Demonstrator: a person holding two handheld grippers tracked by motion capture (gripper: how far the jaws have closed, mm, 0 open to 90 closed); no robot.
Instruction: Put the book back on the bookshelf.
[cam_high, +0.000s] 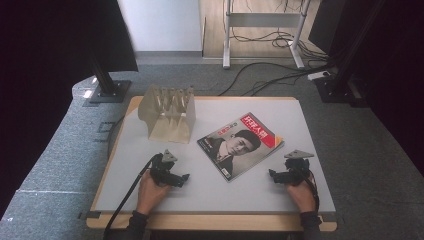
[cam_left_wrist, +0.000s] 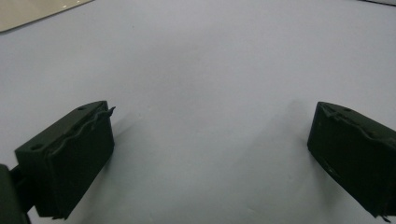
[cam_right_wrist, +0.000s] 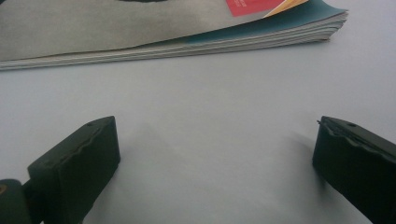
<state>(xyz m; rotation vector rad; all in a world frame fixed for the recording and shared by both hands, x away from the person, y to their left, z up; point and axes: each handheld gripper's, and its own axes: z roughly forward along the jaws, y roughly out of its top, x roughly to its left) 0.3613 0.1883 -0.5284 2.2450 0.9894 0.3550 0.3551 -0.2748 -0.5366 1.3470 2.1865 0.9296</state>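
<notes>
Left to right across the table (cam_high: 210, 197). The left gripper (cam_high: 181, 179) rests low on the grey surface, near the front edge, its jaws spread wide with nothing between them; the left gripper view shows bare tabletop ahead and a pale corner of the rack (cam_left_wrist: 32, 11) at top left. The rack (cam_high: 167, 112), a beige slotted stand, sits behind this gripper toward the far left of the table, well apart from it. The magazine (cam_high: 241, 144) lies flat at mid-table, turned askew, between the two grippers and nearer the right one. The right gripper (cam_high: 274, 175) also rests low, jaws wide apart and empty, aimed at the magazine's near edge (cam_right_wrist: 187, 46), whose stacked pages show close ahead in the right gripper view.

Judged step: the start, with both grippers poised and the magazine untouched. The next move likely calls for the right gripper to slide forward, get one jaw under the page edge and pinch it; a flat, thin edge may resist this. Nothing lies between gripper and magazine. The path from there to the rack is open.
</notes>
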